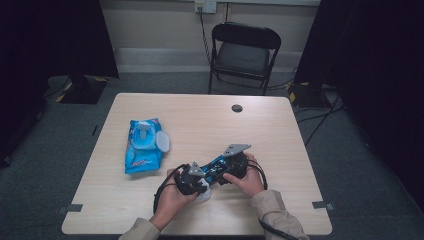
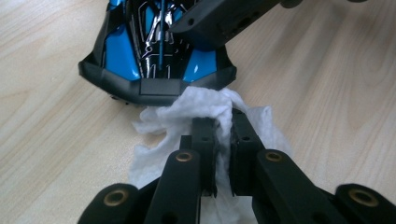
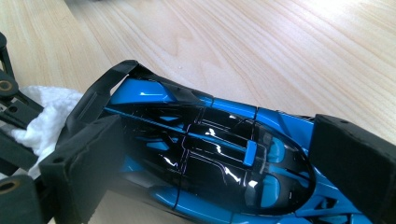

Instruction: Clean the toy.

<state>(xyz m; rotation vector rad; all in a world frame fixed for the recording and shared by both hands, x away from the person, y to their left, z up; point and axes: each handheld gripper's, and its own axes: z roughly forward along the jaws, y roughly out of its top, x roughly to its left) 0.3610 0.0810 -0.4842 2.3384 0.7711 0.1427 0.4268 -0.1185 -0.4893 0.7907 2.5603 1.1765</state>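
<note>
The left gripper [image 2: 223, 128] has its fingers [image 2: 204, 140] pinched narrow on a white wet wipe [image 2: 205, 105], while the right gripper [image 3: 210, 154] spreads its jaws wide across a blue-and-black toy car [image 3: 210, 149], clamping its sides.

In the high view, both grippers meet near the table's [image 1: 280, 130] front edge, about midway along it, the left gripper [image 1: 192, 177] against the right gripper [image 1: 227, 165]; a blue wipe pack [image 1: 142, 145] with its lid flipped open lies towards the left edge.

In the left gripper view, the wipe's bunched end touches the car's black end panel [image 2: 159, 86].

In the right gripper view, the car sits lengthwise between the pads, the wipe [image 3: 44, 119] at its far end.

The risks, as I judge them: pushing the wipe hard along the car could slide it out of the right gripper's side hold, and the loosely bunched wipe might snag on the wing's edge and pull free of the narrow pinch.
</note>
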